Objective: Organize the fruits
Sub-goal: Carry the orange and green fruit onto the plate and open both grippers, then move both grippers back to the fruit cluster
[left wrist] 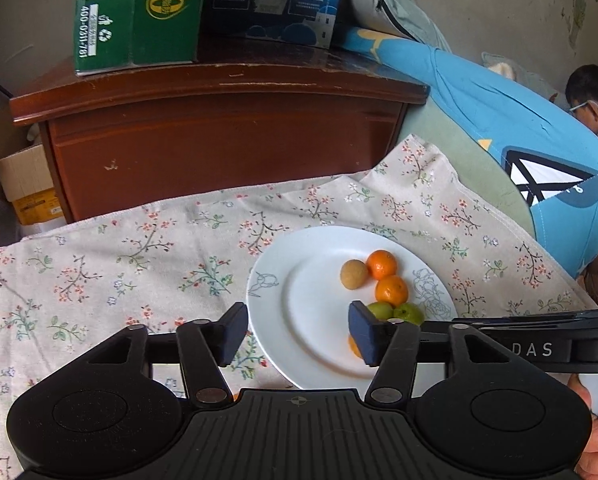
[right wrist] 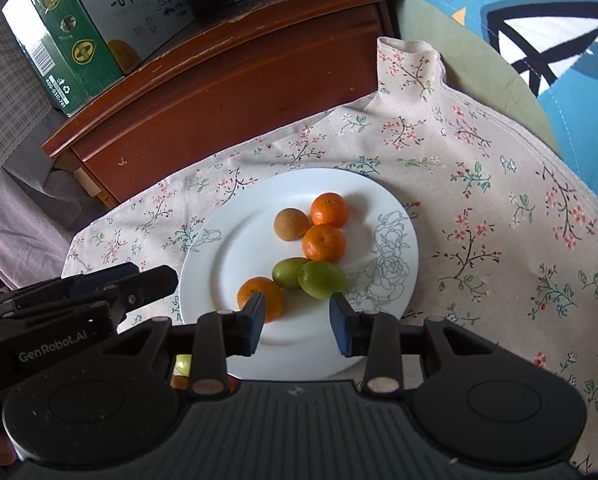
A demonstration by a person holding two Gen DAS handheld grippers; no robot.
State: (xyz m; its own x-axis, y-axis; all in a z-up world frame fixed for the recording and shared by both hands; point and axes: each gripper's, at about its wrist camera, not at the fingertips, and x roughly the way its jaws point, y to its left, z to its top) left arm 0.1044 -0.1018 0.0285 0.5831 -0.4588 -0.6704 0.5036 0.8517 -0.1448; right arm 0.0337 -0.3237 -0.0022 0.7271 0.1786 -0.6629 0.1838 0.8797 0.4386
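Found a white round ceramic plate with blue line-drawn flowers (right wrist: 227, 248) lying on a beige cloth printed with small red blossoms (right wrist: 479, 200). Counted six fruits on the plate, all gathered toward its flowered right half. Noted a brown round fruit (right wrist: 291, 224) toward the plate's far side, just beside a far orange mandarin (right wrist: 329, 210), with a middle orange mandarin (right wrist: 324, 242) close in front of both. Saw two green oval fruits (right wrist: 311, 278) touching each other nearer the plate's front, and a near orange mandarin (right wrist: 259, 298) left of them. Held the left tongs (left wrist: 299, 332) fairly wide above the plate's near left part, gripping nothing: one pad out past the plate's left rim over the cloth, the other in front of the green fruits. Kept the right tongs (right wrist: 297, 322) at a narrow gap over the plate's near edge, also clamping nothing, only bare plate between the pads, the left pad hiding part of the near orange mandarin. Beyond the plate, made out a red-brown wooden cabinet (left wrist: 219, 140) carrying a green cardboard carton (left wrist: 139, 20) and a dark blue box (left wrist: 275, 0); right of the plate, blue printed bedding (left wrist: 499, 120).
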